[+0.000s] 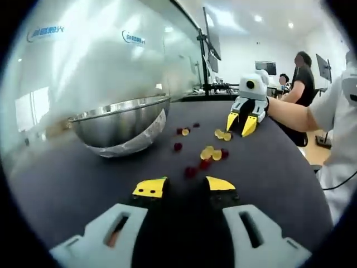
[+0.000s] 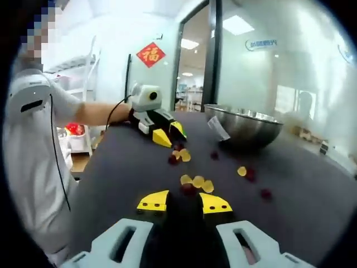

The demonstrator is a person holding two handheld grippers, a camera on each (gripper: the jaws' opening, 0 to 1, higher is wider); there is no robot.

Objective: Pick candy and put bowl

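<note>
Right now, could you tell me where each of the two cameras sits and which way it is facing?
Left gripper view: rides on the left gripper, looking across the dark table at the candies, the steel bowl to the left, and the right gripper with the person's forearm.
Right gripper view: rides on the right gripper, facing back at the left gripper, the person's arm and torso, bowl beyond.
Shared: table, bowl, candies; each view shows the opposite gripper.

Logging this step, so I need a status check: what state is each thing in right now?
Bowl: upright on the table, inside not visible.
Candies: loose on the table, outside the bowl.
Left gripper: open, holding nothing.
Right gripper: open, over yellow candies.
</note>
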